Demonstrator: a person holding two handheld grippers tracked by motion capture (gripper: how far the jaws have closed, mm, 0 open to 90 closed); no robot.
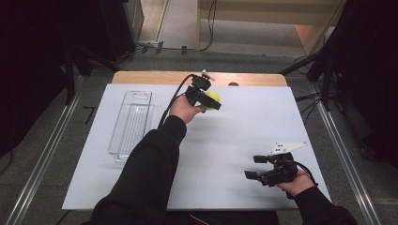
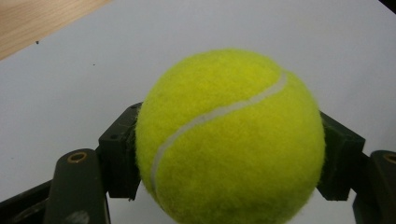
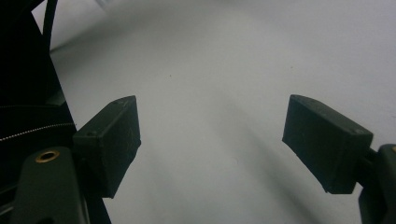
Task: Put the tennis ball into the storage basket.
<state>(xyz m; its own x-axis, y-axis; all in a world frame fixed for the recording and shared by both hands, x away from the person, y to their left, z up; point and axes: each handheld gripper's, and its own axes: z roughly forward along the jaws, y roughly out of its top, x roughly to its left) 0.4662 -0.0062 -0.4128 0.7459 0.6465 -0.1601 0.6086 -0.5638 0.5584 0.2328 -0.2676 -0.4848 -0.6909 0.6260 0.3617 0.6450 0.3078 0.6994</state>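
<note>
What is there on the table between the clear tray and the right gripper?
In the high view, the person's left sleeve crosses the white table between the clear tray and the right gripper; nothing else lies there.

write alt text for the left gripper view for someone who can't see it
A fuzzy yellow-green tennis ball with a curved white seam sits clamped between the two black jaws of the left hand-held gripper, dominating the picture. Behind it lies a flat white table surface, with a strip of light wooden tabletop at the upper left corner.
</note>
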